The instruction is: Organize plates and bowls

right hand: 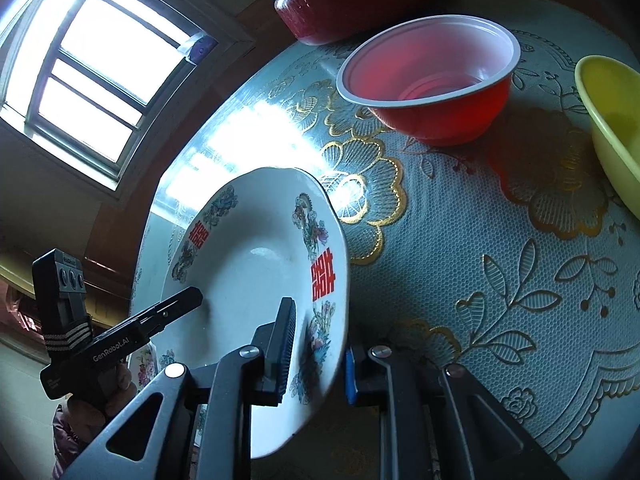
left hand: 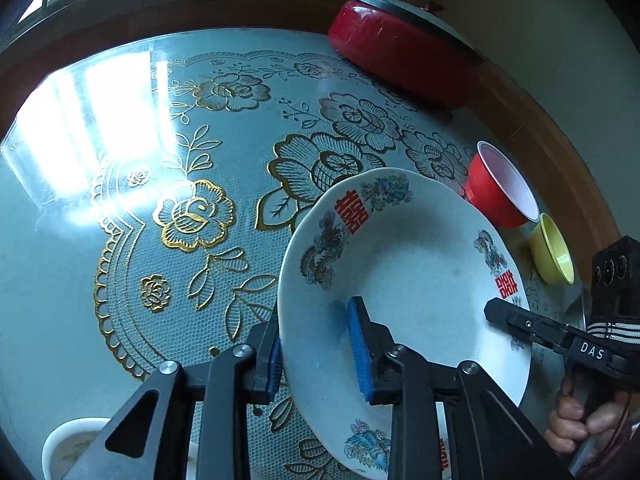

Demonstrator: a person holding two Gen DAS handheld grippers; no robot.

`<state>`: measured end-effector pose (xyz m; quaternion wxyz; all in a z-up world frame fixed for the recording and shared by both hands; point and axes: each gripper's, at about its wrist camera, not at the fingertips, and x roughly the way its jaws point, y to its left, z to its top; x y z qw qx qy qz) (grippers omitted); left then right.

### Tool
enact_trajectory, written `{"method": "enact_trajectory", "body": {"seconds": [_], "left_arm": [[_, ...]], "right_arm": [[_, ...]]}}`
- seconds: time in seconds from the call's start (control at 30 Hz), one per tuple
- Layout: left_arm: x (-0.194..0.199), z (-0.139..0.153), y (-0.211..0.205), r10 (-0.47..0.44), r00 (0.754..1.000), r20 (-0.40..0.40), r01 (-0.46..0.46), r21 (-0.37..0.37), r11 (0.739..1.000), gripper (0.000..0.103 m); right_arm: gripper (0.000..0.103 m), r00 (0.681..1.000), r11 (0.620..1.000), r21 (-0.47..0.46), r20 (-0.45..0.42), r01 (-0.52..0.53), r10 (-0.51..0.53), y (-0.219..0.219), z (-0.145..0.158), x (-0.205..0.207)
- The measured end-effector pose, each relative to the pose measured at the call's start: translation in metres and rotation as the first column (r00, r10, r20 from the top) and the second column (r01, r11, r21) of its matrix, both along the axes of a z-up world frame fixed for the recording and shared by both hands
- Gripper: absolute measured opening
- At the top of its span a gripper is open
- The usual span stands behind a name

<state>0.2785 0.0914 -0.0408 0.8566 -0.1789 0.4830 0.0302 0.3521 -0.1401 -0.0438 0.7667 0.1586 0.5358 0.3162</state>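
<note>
A white plate (left hand: 420, 264) with red characters and dragon and phoenix prints hangs tilted over the table, held from two sides. My left gripper (left hand: 316, 328) is shut on its left rim, one blue pad (left hand: 360, 348) on the inner face and the other under the edge. In the right wrist view my right gripper (right hand: 318, 332) clamps the plate (right hand: 248, 280) at the opposite rim. Each gripper also shows in the other's view: the right gripper (left hand: 532, 328) and the left gripper (right hand: 180, 300). A red bowl (right hand: 432, 76) and a yellow bowl (right hand: 616, 128) stand upright on the table beyond.
The round table (left hand: 120, 240) has a glass top over a gold-flowered lace cloth. A red lidded pot (left hand: 400, 52) sits at its far edge. A white bowl (left hand: 60, 444) peeks in at the bottom left. Another patterned plate (right hand: 144, 364) lies under the held one.
</note>
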Motion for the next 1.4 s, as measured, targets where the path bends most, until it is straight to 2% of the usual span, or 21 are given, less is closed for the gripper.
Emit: {"method": "enact_trajectory", "body": {"seconds": [0.07,0.2,0.43,0.6,0.93,1.17,1.27,1.4], "left_arm": [[-0.003,0.001,-0.003,-0.008,1.000,0.003,0.008,0.011,1.000,0.029],[-0.012,0.002,-0.003,-0.010,1.000,0.010,0.010,-0.016,1.000,0.027],[-0.024,0.005,-0.005,0.028,1.000,-0.006,-0.028,-0.023,0.999,0.026],[-0.033,0.012,-0.012,0.025,1.000,0.010,-0.025,0.009,1.000,0.026],[-0.049,0.028,-0.031,-0.009,0.998,0.058,0.005,0.061,0.998,0.026],[-0.056,0.028,-0.038,-0.019,0.997,0.075,0.014,0.062,0.998,0.026],[-0.060,0.030,-0.038,-0.022,0.996,0.090,0.018,0.043,0.999,0.026],[-0.064,0.031,-0.044,-0.032,0.994,0.103,0.027,0.058,0.998,0.027]], "right_arm": [[0.019,1.000,1.000,0.012,-0.003,0.006,-0.006,-0.002,-0.001,0.000],[0.019,1.000,1.000,-0.013,0.013,0.018,-0.018,-0.006,0.002,0.000],[0.019,1.000,1.000,-0.023,0.010,0.010,-0.010,-0.007,0.006,-0.004],[0.019,0.999,1.000,-0.024,0.029,0.018,-0.017,-0.011,0.011,-0.008],[0.019,0.995,0.996,-0.086,0.099,-0.006,0.015,-0.014,0.030,-0.026],[0.019,0.993,0.993,-0.115,0.116,-0.021,0.034,-0.015,0.028,-0.035],[0.019,0.991,0.995,-0.098,0.126,-0.026,0.039,-0.019,0.031,-0.039],[0.019,0.988,0.993,-0.112,0.144,-0.038,0.054,-0.018,0.033,-0.041]]}}
